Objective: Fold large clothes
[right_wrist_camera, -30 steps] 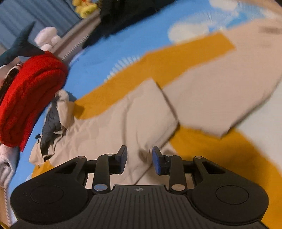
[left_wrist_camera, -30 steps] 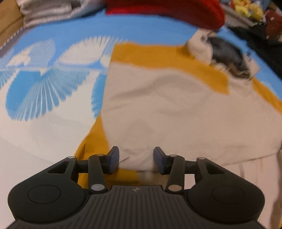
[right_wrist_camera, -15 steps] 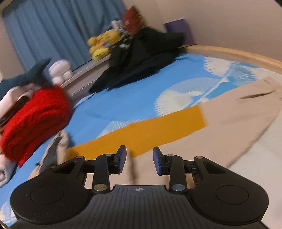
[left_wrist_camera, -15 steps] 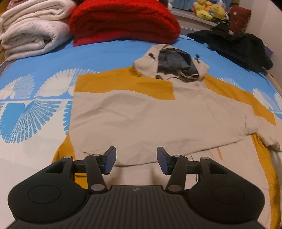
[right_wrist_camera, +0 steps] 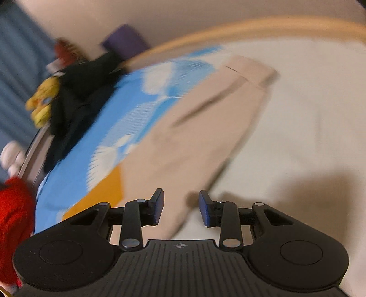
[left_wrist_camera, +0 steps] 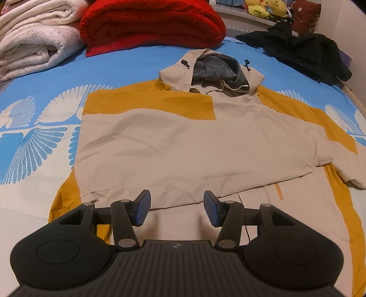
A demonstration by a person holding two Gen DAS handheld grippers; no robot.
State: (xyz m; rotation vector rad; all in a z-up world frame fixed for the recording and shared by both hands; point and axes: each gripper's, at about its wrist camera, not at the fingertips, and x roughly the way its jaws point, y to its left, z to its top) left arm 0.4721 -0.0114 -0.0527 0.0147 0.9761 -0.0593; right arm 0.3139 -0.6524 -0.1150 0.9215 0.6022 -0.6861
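Observation:
A beige and mustard hooded jacket (left_wrist_camera: 194, 146) lies flat on the bed, hood (left_wrist_camera: 217, 70) at the far end, its left sleeve folded across the body. My left gripper (left_wrist_camera: 177, 208) is open and empty, above the jacket's near hem. In the blurred right wrist view, the jacket's right sleeve (right_wrist_camera: 205, 118) stretches out to its cuff (right_wrist_camera: 249, 70). My right gripper (right_wrist_camera: 180, 208) is open and empty, just above the sleeve near the shoulder.
The bed has a blue and white patterned cover (left_wrist_camera: 36, 137). A red blanket (left_wrist_camera: 151, 22) and white folded blankets (left_wrist_camera: 34, 38) sit at the head. A black garment (left_wrist_camera: 304, 52) lies at the far right, with plush toys (left_wrist_camera: 265, 9) behind. A wooden bed edge (right_wrist_camera: 251, 29) curves past the sleeve.
My left gripper has pulled back from the jacket and opened wider, so the whole jacket shows. My right gripper has swung right, from the folded sleeve to the outstretched right sleeve.

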